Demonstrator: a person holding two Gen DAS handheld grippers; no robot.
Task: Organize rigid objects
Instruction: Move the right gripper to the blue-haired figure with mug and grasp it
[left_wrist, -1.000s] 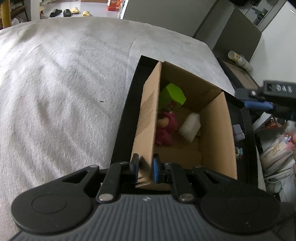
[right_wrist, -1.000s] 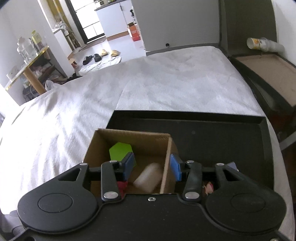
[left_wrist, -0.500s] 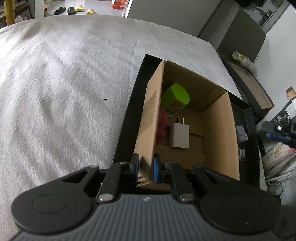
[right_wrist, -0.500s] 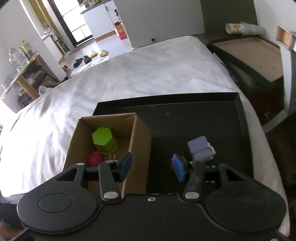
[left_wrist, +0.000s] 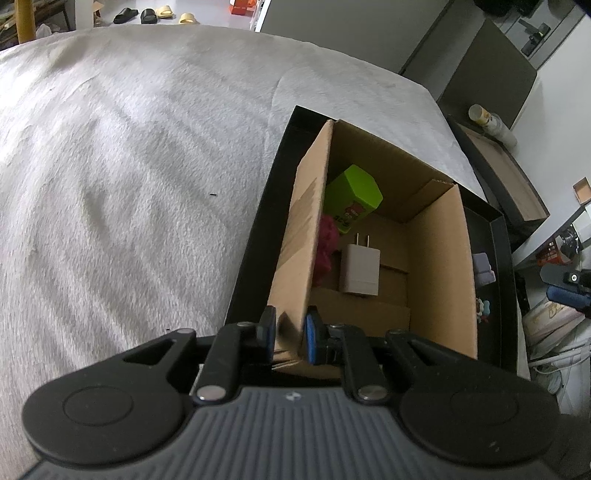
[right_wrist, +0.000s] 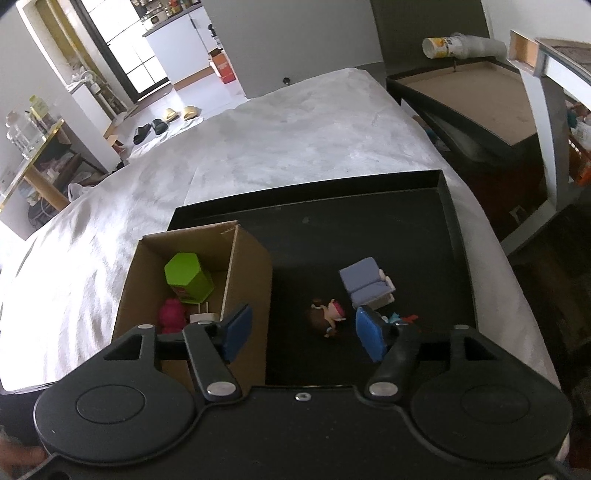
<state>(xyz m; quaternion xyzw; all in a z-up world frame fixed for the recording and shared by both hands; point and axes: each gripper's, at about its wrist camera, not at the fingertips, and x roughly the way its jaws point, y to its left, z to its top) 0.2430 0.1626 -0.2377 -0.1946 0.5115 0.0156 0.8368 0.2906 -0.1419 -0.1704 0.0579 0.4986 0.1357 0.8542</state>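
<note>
A cardboard box (left_wrist: 439, 266) (right_wrist: 251, 266) stands in a black tray (right_wrist: 369, 229) (left_wrist: 255, 236) on the bed. Inside it lie a green hexagonal box (left_wrist: 354, 197) (right_wrist: 188, 277), a pink plush toy (left_wrist: 327, 247) (right_wrist: 171, 315) and a white charger (left_wrist: 360, 271) (right_wrist: 203, 316). My left gripper (left_wrist: 290, 334) is shut on the box's near wall. My right gripper (right_wrist: 303, 332) hovers over the tray, its jaws opening with nothing pressed between them. Below it lie a small doll figure (right_wrist: 328, 317), a lilac toy armchair (right_wrist: 367, 286) (left_wrist: 482, 269) and a small colourful toy (right_wrist: 402, 317).
A white bedspread (left_wrist: 129, 166) (right_wrist: 295, 140) covers the bed around the tray. A second black tray with a brown base (right_wrist: 476, 92) sits at the far right, with a stack of paper cups (right_wrist: 461, 46) behind it. Slippers (right_wrist: 162, 122) lie on the floor beyond.
The right gripper let the white charger fall into the box, moved right from above the box to above the open tray, and its jaws spread wider. The left gripper kept its hold.
</note>
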